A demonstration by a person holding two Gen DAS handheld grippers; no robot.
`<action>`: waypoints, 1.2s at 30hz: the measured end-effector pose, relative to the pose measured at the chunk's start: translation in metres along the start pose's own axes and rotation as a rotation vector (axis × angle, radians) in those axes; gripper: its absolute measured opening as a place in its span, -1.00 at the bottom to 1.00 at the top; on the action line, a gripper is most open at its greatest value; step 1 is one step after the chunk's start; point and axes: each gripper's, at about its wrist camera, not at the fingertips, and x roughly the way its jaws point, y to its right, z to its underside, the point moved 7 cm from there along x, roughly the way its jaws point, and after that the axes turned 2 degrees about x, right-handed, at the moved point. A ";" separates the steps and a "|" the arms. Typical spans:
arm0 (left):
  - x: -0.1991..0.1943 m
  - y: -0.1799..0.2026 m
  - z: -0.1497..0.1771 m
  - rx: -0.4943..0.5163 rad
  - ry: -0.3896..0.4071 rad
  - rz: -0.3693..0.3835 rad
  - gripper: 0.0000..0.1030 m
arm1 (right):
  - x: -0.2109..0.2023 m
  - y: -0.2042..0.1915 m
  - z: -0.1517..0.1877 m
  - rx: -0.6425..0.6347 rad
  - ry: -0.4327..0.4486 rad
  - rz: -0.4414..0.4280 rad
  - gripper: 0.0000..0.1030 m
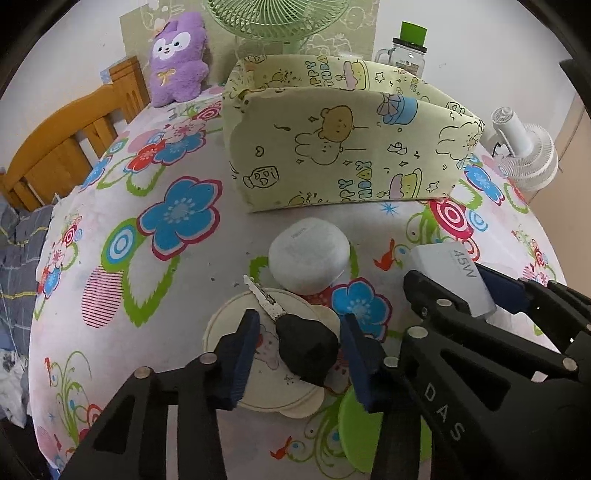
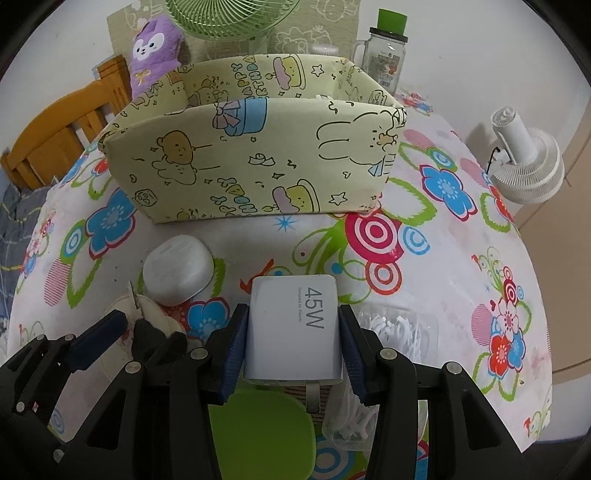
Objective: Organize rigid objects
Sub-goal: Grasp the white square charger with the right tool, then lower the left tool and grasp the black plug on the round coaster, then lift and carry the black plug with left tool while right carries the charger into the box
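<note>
My left gripper (image 1: 299, 332) is open, its blue pads on either side of a black-headed key (image 1: 306, 347) lying on a round cream dish (image 1: 229, 317). A gap shows on both sides of the key. My right gripper (image 2: 293, 332) is shut on a white 45W charger (image 2: 295, 328), which also shows in the left wrist view (image 1: 454, 273). A white oval earbud case (image 1: 308, 254) lies just beyond the key and shows in the right wrist view (image 2: 177, 269). A yellow cartoon-print box (image 1: 332, 147) stands open at the back of the table (image 2: 258, 147).
A green flat lid (image 2: 262, 432) lies under the charger. A clear box of white cotton swabs (image 2: 391, 332) sits to the right. A purple plush (image 1: 177, 59), green fan (image 1: 277, 18), glass jar (image 2: 384, 55) and white fan (image 2: 524, 158) line the back. A wooden chair (image 1: 66, 140) stands left.
</note>
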 end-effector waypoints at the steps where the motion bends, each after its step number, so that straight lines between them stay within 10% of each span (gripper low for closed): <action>1: -0.001 0.000 0.000 -0.009 -0.002 0.003 -0.35 | 0.000 0.000 0.000 0.005 -0.003 -0.007 -0.02; 36: -0.070 0.011 -0.025 0.002 0.079 -0.008 -0.36 | -0.073 0.007 -0.023 0.035 0.075 -0.011 -0.01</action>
